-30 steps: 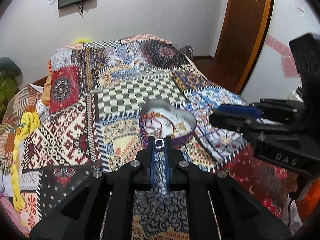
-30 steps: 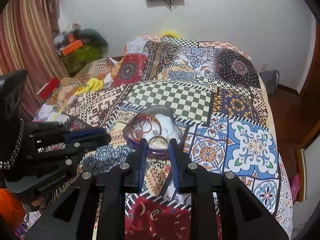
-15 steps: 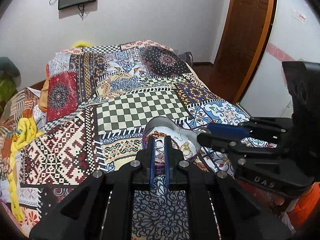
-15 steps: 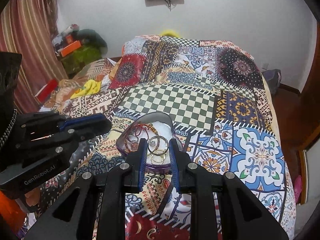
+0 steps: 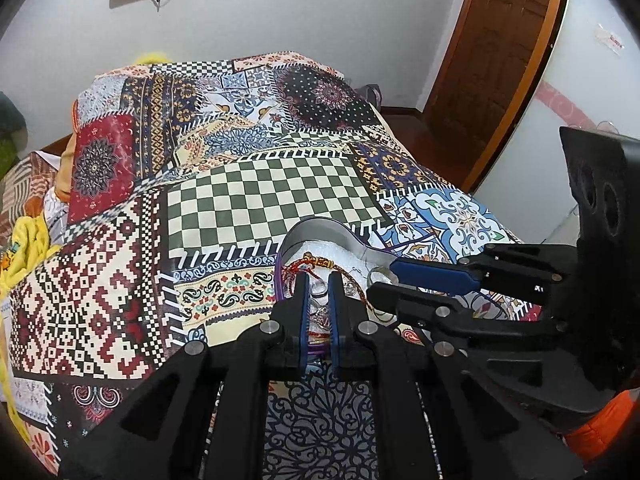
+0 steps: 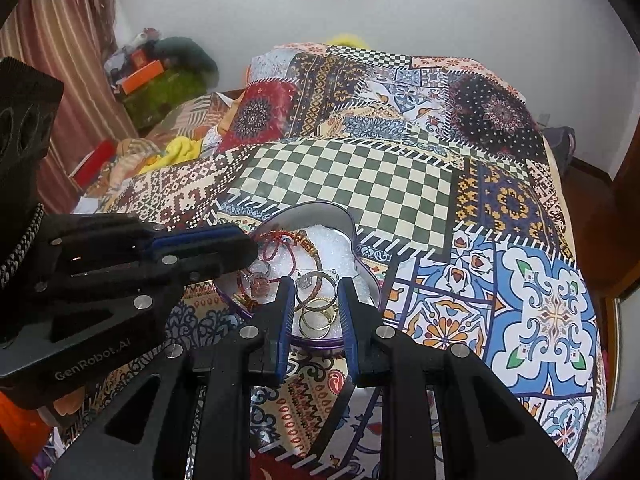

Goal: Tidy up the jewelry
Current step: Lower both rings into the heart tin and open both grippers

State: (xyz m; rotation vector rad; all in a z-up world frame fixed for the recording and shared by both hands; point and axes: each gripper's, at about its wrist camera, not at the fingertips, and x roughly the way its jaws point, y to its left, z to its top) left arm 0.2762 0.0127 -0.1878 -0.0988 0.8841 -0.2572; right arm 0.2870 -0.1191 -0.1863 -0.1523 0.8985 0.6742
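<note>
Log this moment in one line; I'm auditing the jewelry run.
phase: over heart-shaped box | left gripper: shut on small ring | right gripper: shut on silver ring | box: on bedspread, holds bangles

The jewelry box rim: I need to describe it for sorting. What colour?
Purple rim, seen best in the right wrist view.

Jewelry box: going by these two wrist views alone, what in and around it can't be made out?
- Left wrist view: the box's near half is hidden behind the left gripper, and its right side behind the right gripper.
- Right wrist view: a silver ring sits between the right gripper's fingertips. Whether it is pinched or lying loose can't be told.
- Right wrist view: small pieces by the red cord are too small and tangled to identify.
</note>
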